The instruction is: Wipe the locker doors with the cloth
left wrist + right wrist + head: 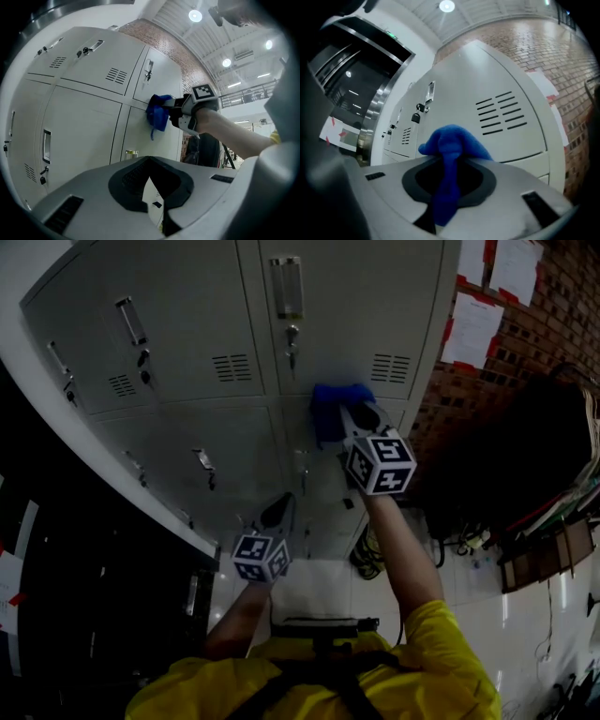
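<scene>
My left gripper [150, 161] hangs low and clear of the lockers, its jaws drawn together at the tips with nothing between them. My right gripper [450, 157] is raised, jaws clamped on the blue cloth [452, 140], which bunches over the tips and hides where they meet. The cloth is pressed against a grey locker door [366, 315] below its vent slots; the patch underneath is covered.
</scene>
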`<state>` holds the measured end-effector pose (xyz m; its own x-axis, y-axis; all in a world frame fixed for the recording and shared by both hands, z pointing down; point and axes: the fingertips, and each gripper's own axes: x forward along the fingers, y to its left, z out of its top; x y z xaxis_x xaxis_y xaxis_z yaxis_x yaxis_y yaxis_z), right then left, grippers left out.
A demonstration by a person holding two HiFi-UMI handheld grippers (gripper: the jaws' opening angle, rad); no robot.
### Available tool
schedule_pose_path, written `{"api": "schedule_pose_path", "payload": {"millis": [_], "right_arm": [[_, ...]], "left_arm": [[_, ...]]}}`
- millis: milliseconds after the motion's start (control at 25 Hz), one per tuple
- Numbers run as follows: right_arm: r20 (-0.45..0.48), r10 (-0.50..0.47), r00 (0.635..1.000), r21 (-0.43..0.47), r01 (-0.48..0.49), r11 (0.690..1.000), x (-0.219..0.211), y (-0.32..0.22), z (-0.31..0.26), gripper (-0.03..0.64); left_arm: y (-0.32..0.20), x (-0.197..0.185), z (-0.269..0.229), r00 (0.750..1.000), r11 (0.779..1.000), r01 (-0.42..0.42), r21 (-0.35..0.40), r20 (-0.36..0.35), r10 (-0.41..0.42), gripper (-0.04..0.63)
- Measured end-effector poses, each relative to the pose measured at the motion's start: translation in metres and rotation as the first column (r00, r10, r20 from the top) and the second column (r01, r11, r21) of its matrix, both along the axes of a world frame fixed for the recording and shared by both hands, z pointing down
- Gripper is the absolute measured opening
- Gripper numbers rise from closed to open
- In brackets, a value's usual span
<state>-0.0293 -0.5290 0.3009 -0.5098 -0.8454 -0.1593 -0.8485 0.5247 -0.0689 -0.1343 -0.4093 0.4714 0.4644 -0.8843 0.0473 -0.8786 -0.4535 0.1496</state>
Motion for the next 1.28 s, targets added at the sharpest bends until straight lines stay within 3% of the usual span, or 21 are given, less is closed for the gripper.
{"api": "schedule_pose_path", "payload": {"millis": [120,280,360,520,600,680,760,880,960,1000,1120,1200,1280], "right_arm": [[-0.034,0.027,0.999,-0.069,-0.03,0.997,0.001,-0.002,0.05,0.072],[-0.089,0.049,0.995,-0.23,-0.068,0.971,0.0,-0.007,0.187,0.072],[-0.144,0.04,0.989,-0.356,-0.09,0.93,-0.004,-0.01,0.277,0.072],[-0.164,0.039,0.986,-0.577,-0.128,0.807,0.004,-0.013,0.43,0.072],[-0.105,0.031,0.994,-0.6,-0.088,0.795,0.007,-0.011,0.45,0.072],[-0.075,0.025,0.997,-0.571,-0.064,0.819,0.004,-0.006,0.419,0.072],[-0.059,0.021,0.998,-0.492,-0.048,0.87,-0.012,0.003,0.334,0.072],[-0.019,-0.054,0.998,-0.21,0.049,0.977,-0.049,0.019,0.142,0.072],[-0.035,-0.095,0.995,-0.04,0.093,0.995,-0.07,0.022,0.037,0.072],[-0.045,-0.092,0.995,0.002,0.092,0.996,-0.076,0.018,0.003,0.072],[-0.038,-0.078,0.996,-0.016,0.077,0.997,-0.081,-0.002,-0.028,0.071],[-0.066,-0.065,0.996,-0.048,0.062,0.997,-0.08,-0.001,-0.005,0.072],[-0.088,-0.064,0.994,-0.137,0.052,0.989,-0.082,-0.003,0.053,0.072]], "left_arm": [[0.001,-0.002,0.004,1.0,1.0,-0.003,-0.004,-0.005,0.003,0.002],[0.001,-0.007,0.018,1.0,0.999,-0.007,-0.037,-0.006,0.007,0.002],[0.002,-0.009,0.024,1.0,0.999,-0.011,-0.054,0.003,0.011,0.002],[0.007,-0.015,0.032,1.0,0.997,-0.025,-0.078,0.014,0.026,0.0],[0.01,-0.019,0.033,1.0,0.996,-0.027,-0.085,0.014,0.028,0.002],[0.01,-0.026,0.034,1.0,0.996,-0.014,-0.085,0.013,0.015,0.002],[0.009,-0.035,0.037,1.0,0.996,0.004,-0.087,0.012,-0.003,0.001],[0.004,-0.042,0.036,1.0,0.996,0.023,-0.088,-0.005,-0.024,0.0],[0.004,-0.038,0.025,1.0,0.998,0.019,-0.063,-0.018,-0.02,0.002],[0.003,-0.036,0.019,1.0,0.999,0.016,-0.047,-0.021,-0.017,0.002],[0.004,-0.035,0.004,1.0,1.0,0.014,-0.008,-0.027,-0.015,0.002],[0.005,-0.038,-0.001,1.0,1.0,0.015,0.005,-0.025,-0.015,0.002],[0.005,-0.042,0.001,1.0,1.0,0.018,-0.001,-0.017,-0.018,0.002]]}}
